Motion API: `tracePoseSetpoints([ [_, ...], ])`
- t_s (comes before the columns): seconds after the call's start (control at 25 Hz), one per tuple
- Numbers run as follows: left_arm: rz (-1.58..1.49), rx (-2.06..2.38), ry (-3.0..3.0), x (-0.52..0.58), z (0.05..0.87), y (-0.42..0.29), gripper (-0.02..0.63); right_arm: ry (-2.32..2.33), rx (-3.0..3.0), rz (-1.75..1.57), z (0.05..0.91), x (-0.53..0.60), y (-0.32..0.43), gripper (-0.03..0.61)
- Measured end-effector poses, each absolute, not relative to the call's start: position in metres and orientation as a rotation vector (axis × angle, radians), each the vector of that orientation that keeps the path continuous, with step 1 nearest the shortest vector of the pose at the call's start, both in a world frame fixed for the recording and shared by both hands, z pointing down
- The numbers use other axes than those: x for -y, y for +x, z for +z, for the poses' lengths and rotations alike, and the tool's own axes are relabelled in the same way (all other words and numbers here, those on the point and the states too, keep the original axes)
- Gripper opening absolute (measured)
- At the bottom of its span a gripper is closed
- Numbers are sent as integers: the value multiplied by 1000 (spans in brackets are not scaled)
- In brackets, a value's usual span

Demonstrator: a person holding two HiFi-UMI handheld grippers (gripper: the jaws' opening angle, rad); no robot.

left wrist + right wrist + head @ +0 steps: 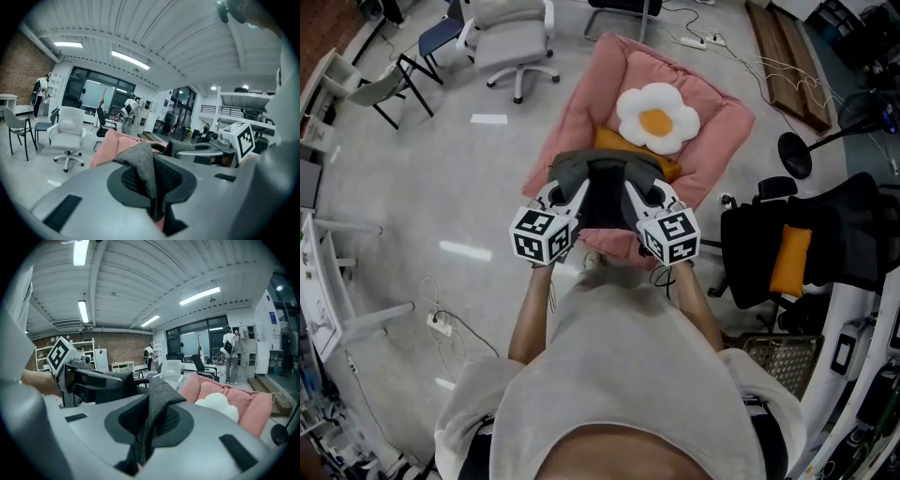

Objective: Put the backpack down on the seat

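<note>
Backpack [605, 187] grey fabric pinched in left tongs [151, 187], right tongs [145, 427] clamped likewise, over pink seat [581, 103]

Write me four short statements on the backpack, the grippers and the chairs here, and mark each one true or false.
1. The left gripper and the right gripper are each shut on fabric of the grey backpack. True.
2. The egg-shaped cushion lies on the floor. False: it lies on the pink seat.
3. A white office chair stands beyond the pink seat. True.
4. The black chair holds a blue cushion. False: its cushion is orange.
</note>
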State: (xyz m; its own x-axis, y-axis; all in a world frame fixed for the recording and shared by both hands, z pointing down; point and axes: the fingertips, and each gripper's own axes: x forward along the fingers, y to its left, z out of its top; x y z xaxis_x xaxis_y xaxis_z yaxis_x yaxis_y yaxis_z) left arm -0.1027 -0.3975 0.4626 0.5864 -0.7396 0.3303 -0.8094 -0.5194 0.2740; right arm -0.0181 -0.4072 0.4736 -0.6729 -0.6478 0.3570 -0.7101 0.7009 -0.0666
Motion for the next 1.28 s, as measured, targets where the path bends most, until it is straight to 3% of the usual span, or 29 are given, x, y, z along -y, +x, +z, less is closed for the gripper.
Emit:
tracePoseSetpoints([
  [1.28,379,1037,2228,450,587,-114,35,1086,2391,647,603,452,-24,26],
])
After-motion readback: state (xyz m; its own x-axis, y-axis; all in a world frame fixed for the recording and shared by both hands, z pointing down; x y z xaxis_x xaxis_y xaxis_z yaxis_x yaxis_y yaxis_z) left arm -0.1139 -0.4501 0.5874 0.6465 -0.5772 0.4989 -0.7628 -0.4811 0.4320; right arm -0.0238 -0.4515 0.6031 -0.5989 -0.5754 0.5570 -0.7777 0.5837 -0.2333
